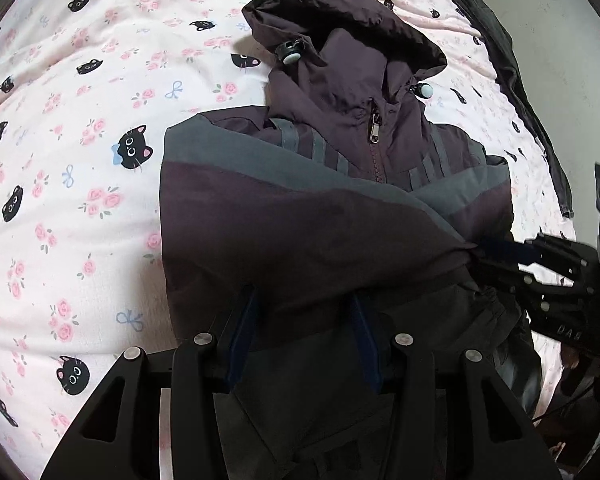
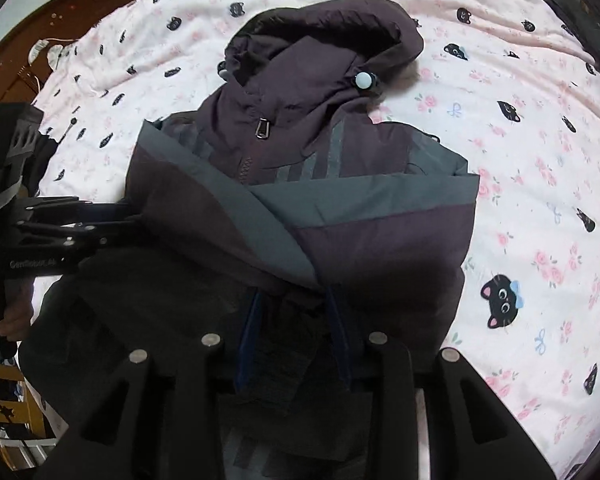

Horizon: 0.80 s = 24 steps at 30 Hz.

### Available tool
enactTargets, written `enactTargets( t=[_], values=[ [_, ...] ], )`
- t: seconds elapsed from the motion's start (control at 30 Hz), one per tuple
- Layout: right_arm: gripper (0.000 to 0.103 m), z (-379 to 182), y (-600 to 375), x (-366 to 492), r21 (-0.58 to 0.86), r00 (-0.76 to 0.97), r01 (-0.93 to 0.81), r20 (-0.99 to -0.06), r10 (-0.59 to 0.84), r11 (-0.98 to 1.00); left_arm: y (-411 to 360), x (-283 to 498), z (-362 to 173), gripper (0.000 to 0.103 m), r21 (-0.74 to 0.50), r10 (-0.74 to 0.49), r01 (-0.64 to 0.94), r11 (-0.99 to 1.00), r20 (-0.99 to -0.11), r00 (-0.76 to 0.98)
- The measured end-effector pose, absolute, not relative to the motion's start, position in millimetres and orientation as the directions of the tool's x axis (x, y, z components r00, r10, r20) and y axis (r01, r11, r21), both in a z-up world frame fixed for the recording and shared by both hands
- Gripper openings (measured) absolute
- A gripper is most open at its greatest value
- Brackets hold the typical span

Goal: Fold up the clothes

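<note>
A dark purple hooded jacket (image 1: 320,216) with grey bands lies on the bed, hood away from me, both sleeves folded across the chest; it also shows in the right wrist view (image 2: 364,240). My left gripper (image 1: 304,312) has its blue fingers spread with jacket fabric draped between them, at the lower left edge. My right gripper (image 2: 296,304) has fingers apart with the lower jacket fabric bunched between them. From the left wrist view the right gripper (image 1: 496,254) looks closed on the jacket's right edge. The left gripper (image 2: 128,224) shows at the left in the right wrist view.
The bed is covered by a pink sheet (image 1: 80,160) with black cat faces and roses. A dark garment (image 1: 516,80) lies along the bed's far right edge. A wooden headboard (image 2: 72,12) and a white cable sit at the upper left.
</note>
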State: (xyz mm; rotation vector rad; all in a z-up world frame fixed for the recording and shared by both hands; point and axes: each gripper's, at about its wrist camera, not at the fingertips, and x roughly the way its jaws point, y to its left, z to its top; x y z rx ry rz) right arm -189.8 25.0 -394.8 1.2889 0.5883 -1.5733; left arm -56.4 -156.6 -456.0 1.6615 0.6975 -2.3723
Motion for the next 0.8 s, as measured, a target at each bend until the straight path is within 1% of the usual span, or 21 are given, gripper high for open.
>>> enactTargets(
  t=[0.07,0.17,0.3,0.43,0.53,0.6,0.67,0.8],
  values=[
    [0.035,-392,23,-193,0.213,0.056,0.887,-0.93,-0.364,-0.409,-156,-58,-451,0.041,-0.286,0.135,0.385,-0.877,-0.918,-0.372],
    [0.035,-365,20,-199,0.24,0.078,0.881,-0.924,-0.375,-0.408,-155,-58,-443,0.041,-0.297,0.147,0.371,-0.88,-0.912,-0.382],
    [0.046,-330,14,-210,0.232,0.054,0.897,-0.902,-0.428,-0.376,-153,-58,-432,0.041,-0.295,0.151,0.34,-0.893,-0.908,-0.39],
    [0.047,-308,3,-246,0.273,0.055,0.87,-0.881,-0.471,-0.41,-151,-57,-422,0.041,-0.279,0.153,0.31,-0.909,-0.914,-0.376],
    [0.055,-296,-16,-281,0.295,0.046,0.858,-0.859,-0.51,-0.42,-147,-55,-421,0.041,-0.253,0.144,0.298,-0.921,-0.929,-0.342],
    [0.058,-295,-30,-310,0.326,0.046,0.839,-0.841,-0.539,-0.437,-145,-53,-421,0.041,-0.256,0.152,0.293,-0.921,-0.93,-0.335],
    [0.059,-299,-44,-343,0.369,0.051,0.807,-0.821,-0.568,-0.461,-142,-51,-423,0.042,-0.268,0.166,0.289,-0.919,-0.928,-0.333],
    [0.059,-339,-76,-381,0.446,0.127,0.736,-0.83,-0.544,-0.509,-132,-53,-435,0.042,-0.279,0.191,0.285,-0.917,-0.934,-0.301]
  ],
)
